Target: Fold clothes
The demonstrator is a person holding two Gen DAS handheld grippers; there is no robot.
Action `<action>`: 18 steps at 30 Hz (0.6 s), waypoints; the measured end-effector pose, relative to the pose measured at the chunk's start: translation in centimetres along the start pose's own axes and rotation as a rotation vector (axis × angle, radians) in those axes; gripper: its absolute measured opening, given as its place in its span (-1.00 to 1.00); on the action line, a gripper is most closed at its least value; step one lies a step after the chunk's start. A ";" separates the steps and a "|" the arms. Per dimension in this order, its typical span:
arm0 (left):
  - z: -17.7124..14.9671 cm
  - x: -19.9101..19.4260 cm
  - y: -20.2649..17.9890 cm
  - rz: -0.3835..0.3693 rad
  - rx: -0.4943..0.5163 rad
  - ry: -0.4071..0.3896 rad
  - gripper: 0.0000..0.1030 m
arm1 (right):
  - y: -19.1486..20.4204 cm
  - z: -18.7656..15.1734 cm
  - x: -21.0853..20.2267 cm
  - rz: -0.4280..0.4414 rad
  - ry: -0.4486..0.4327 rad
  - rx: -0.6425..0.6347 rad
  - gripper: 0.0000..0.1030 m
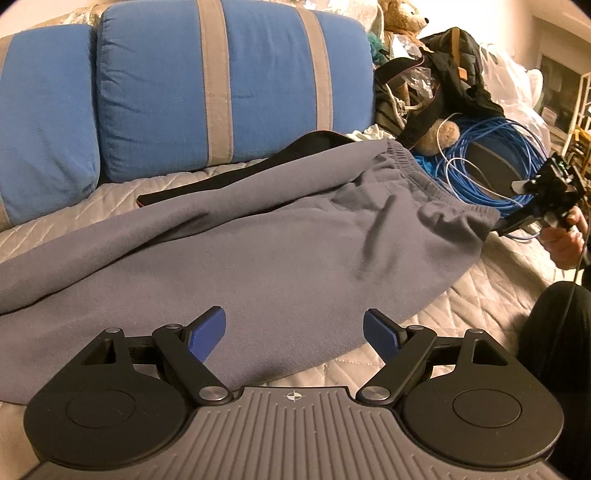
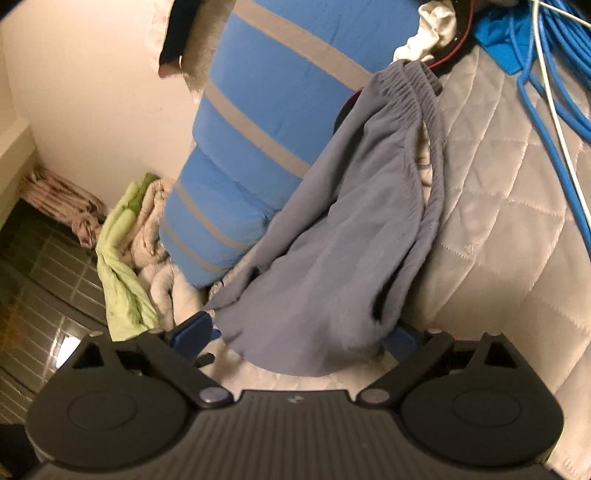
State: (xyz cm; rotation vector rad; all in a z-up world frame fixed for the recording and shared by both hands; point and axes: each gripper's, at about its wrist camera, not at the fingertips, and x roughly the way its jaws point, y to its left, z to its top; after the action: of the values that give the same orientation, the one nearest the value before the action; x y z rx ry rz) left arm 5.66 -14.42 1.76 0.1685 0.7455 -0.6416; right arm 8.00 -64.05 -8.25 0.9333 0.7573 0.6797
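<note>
So the grey sweatpants (image 1: 258, 240) are spread out across the quilted bedspread (image 1: 461, 295), legs trailing off to the left and the elastic waistband (image 1: 436, 184) over on the right side, near a big coil of blue cable (image 1: 491, 162). The left gripper (image 1: 294, 328) is hovering right over the near edge of the fabric with its blue pads (image 1: 207, 334) spread wide apart, nothing in between them, just cloth underneath. Over on the right edge of the left wrist view you can see the right gripper (image 1: 506, 227) held in a hand (image 1: 565, 240), its tip right at the corner of the waistband, looks like touching but I can't tell from there whether it's actually got a pinch on it. The right wrist view shows the right gripper (image 2: 299, 339) with its fingers (image 2: 192, 332) quite far apart and a bunched fold of the sweatpants (image 2: 325, 258) sitting between them, so cloth is in the gap but the pads don't look squeezed down on it. Behind the pants there's a black garment (image 1: 221, 181) lying flat, then two blue cushions with grey stripes (image 1: 236, 85) propped against the back. Further right it's a pile of clutter: a teddy bear (image 1: 402, 18), dark bags, plastic bags. The right wrist view also catches a light green blanket (image 2: 125, 266) bunched up past the cushions
</note>
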 end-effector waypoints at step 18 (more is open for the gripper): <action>-0.9 -0.5 -2.0 0.038 0.209 -0.045 0.58 | 3.9 -1.8 -1.4 -0.469 -0.297 0.197 -0.82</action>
State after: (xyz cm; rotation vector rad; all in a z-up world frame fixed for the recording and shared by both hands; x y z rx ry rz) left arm 3.63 -15.48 1.66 0.3583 0.6303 -0.6845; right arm 5.04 -62.66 -5.09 0.9626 0.7486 0.0526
